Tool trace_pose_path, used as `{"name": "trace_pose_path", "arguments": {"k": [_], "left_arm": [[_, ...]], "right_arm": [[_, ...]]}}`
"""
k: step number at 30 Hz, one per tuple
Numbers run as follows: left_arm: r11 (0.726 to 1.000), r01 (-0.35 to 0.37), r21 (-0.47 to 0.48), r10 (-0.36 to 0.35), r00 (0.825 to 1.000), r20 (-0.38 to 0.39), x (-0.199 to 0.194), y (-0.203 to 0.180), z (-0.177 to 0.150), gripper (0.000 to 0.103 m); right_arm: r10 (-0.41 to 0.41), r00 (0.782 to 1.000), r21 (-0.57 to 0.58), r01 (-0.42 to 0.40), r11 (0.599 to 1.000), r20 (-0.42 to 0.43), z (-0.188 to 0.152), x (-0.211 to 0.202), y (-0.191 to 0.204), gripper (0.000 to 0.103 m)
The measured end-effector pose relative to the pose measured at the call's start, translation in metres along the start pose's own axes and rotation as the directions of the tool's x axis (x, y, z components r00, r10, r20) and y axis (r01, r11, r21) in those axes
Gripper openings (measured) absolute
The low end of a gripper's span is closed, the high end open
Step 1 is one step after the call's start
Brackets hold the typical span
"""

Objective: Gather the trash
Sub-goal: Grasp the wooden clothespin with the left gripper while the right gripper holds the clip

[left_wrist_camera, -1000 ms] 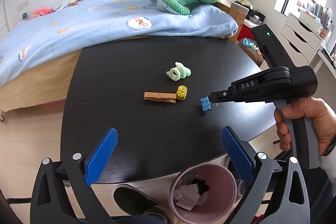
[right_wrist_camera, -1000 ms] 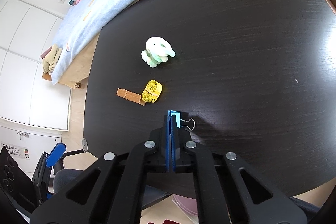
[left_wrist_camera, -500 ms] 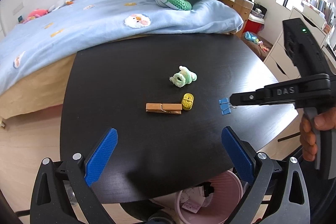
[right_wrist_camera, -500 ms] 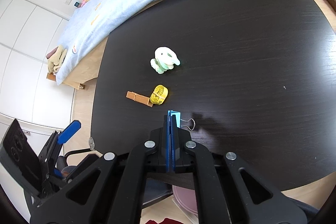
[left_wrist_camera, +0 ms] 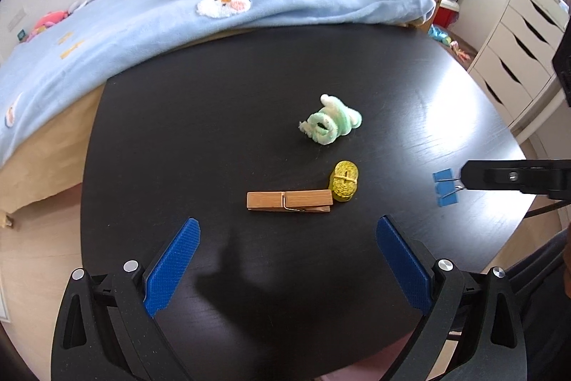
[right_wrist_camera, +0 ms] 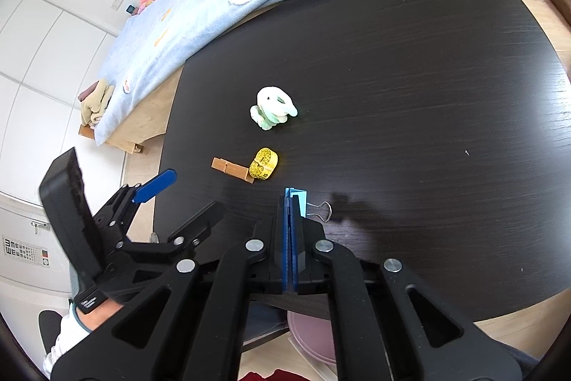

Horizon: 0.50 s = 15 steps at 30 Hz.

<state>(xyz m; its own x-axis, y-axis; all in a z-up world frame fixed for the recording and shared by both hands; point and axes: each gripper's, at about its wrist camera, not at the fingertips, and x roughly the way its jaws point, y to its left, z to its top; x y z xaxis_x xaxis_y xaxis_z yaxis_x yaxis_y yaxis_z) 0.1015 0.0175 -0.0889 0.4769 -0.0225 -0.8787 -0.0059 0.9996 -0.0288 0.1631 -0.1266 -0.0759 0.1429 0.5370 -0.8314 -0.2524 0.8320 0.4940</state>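
Right gripper [right_wrist_camera: 289, 202] is clamped on a blue binder clip [left_wrist_camera: 445, 187] above the dark round table [left_wrist_camera: 214, 102], near its right edge; left gripper [left_wrist_camera: 285, 265] gapes wide, holding nothing, near a wooden clothespin [left_wrist_camera: 288, 201], yellow tape roll [left_wrist_camera: 344, 181] and fuzzy green-white loop [left_wrist_camera: 330, 124]; blue-blanketed bed [left_wrist_camera: 142, 20] lies beyond; pink bin [right_wrist_camera: 310, 334] sits under the near edge.

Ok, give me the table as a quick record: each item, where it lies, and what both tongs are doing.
surface: round black table
right tongs: shut on small blue binder clip, near the table's right edge
left tongs: open, nothing between them, above the near table edge
wooden clothespin: flat on the table, just ahead of the left tongs
yellow rolled tape measure: at the clothespin's right end
green-and-white fuzzy coil: beyond the tape measure, apart from it
pink bin: below the near table edge, mostly hidden
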Motion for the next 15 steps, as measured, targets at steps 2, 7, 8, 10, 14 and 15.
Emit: {"name": "trace_pose_path", "arguments": {"k": [2,7,8,10,14,15], "left_arm": [[1.000,-0.007,-0.002,0.007,1.000,-0.016,0.007,0.002,0.000,0.095],[1.000,-0.006,-0.015,0.005,0.999,-0.042,0.021,0.007,0.001,0.095],[1.000,-0.005,-0.019,0.004,0.999,-0.047,0.024,0.008,0.002,0.095],[1.000,-0.011,-0.025,0.010,0.998,-0.056,0.029,0.008,0.003,0.095],[0.999,-0.013,-0.041,0.010,0.998,-0.065,0.034,0.011,0.000,0.095],[0.999,-0.014,-0.045,0.011,0.998,-0.065,0.035,0.011,-0.001,0.094]], "right_arm": [[0.000,1.000,0.000,0.000,1.000,0.001,0.000,0.000,0.000,0.001],[-0.002,1.000,-0.003,0.002,1.000,-0.003,-0.001,0.002,-0.001,0.001],[-0.003,1.000,-0.003,0.003,1.000,-0.003,-0.001,0.003,-0.001,0.001],[-0.004,1.000,-0.002,0.004,1.000,-0.003,-0.001,0.003,-0.001,0.001],[-0.007,1.000,-0.001,0.007,1.000,-0.005,-0.001,0.004,-0.002,0.001],[-0.007,1.000,-0.001,0.007,1.000,-0.006,-0.002,0.004,-0.002,0.001]]}}
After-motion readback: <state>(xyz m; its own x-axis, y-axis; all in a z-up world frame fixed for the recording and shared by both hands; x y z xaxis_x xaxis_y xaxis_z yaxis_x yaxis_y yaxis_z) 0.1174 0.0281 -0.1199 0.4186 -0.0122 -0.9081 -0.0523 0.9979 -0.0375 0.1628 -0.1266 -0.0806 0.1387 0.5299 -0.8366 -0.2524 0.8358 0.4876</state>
